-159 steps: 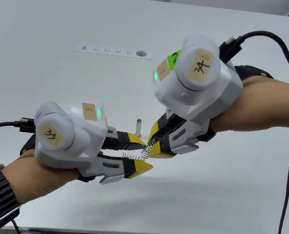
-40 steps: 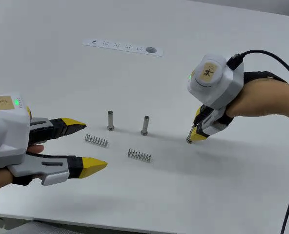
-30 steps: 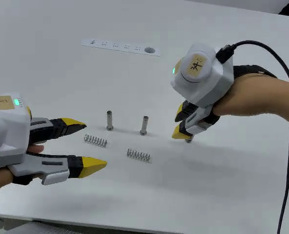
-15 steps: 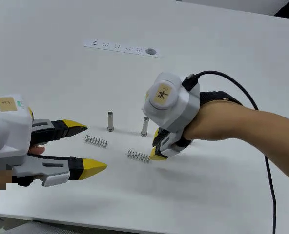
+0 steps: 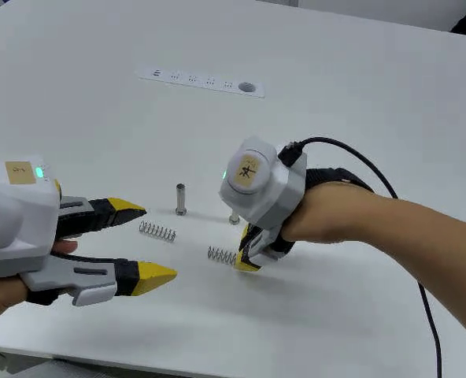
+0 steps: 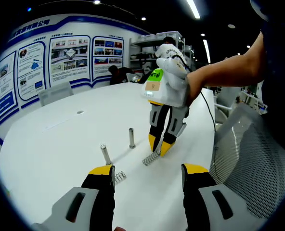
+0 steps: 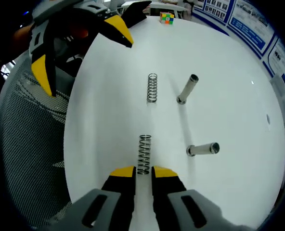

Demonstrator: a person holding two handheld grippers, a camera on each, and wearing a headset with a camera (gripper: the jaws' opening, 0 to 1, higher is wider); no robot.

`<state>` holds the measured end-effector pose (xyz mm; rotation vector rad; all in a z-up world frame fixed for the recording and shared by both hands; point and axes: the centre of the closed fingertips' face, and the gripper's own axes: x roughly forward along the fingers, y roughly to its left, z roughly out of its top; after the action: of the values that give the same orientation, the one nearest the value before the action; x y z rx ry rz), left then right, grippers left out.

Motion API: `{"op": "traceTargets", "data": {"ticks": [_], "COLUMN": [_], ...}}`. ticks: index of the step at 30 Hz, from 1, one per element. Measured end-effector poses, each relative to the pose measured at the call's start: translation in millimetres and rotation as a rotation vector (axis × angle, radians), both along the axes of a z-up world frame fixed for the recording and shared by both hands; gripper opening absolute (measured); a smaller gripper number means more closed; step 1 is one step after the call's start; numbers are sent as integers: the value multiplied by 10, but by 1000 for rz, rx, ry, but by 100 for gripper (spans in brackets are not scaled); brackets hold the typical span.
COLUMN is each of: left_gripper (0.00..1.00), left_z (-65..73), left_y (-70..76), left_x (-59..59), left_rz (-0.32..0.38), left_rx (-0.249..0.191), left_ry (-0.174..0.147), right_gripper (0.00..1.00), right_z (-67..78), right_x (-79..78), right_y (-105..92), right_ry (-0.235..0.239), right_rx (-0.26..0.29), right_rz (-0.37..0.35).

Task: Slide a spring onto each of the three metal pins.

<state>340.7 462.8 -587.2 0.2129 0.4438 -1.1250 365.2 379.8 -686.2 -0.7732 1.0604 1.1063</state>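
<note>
Two bare metal pins stand upright on the white table, one (image 5: 181, 198) to the left and one (image 5: 234, 219) partly behind my right gripper (image 5: 245, 264). Two springs lie flat in front of them, the left spring (image 5: 157, 231) and the right spring (image 5: 220, 254). In the right gripper view my right gripper (image 7: 143, 172) has its yellow tips closed on the near end of the right spring (image 7: 144, 153), which still lies on the table. My left gripper (image 5: 150, 242) hovers wide open at the left with nothing in it, and its view looks towards the right spring (image 6: 151, 157).
A white power strip (image 5: 201, 81) lies at the back of the table. A black cable (image 5: 351, 153) runs from the right gripper over the forearm. A colour cube (image 7: 167, 18) sits far off on the table. A mesh chair (image 6: 248, 159) stands at the table's edge.
The right gripper has left the far right spot, swung left and come down with narrowed jaws on the end of the right spring. The left gripper has stayed put, open.
</note>
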Motion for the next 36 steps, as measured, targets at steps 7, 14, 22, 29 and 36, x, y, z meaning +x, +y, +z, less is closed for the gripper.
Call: {"op": "traceTargets", "data": {"ticks": [7,14,22,29,36], "left_gripper": [57,56,56,55,54], "left_z": [0,-13,-24,-46,-82], "left_y": [-8,-48,-69,-70,-104], "left_x": [-8,-25,-34,-49,-86], "left_rz": [-4,-15,-24,-26,-39], "left_rx": [3,2,3,2,3], "left_ry": [2,5,8,11,18], "right_gripper": [12,12,12,11,11], "right_z": [-35,-29,-12,0,116], "right_x": [-14,-60,-67,-62,-181], "right_y": [0,4,9,9,47], "right_ry": [3,-11,-36,-57,-16], "right_rx": [-12,-26,-49,-57,-31], "right_rz": [2,13,15,24,47]}}
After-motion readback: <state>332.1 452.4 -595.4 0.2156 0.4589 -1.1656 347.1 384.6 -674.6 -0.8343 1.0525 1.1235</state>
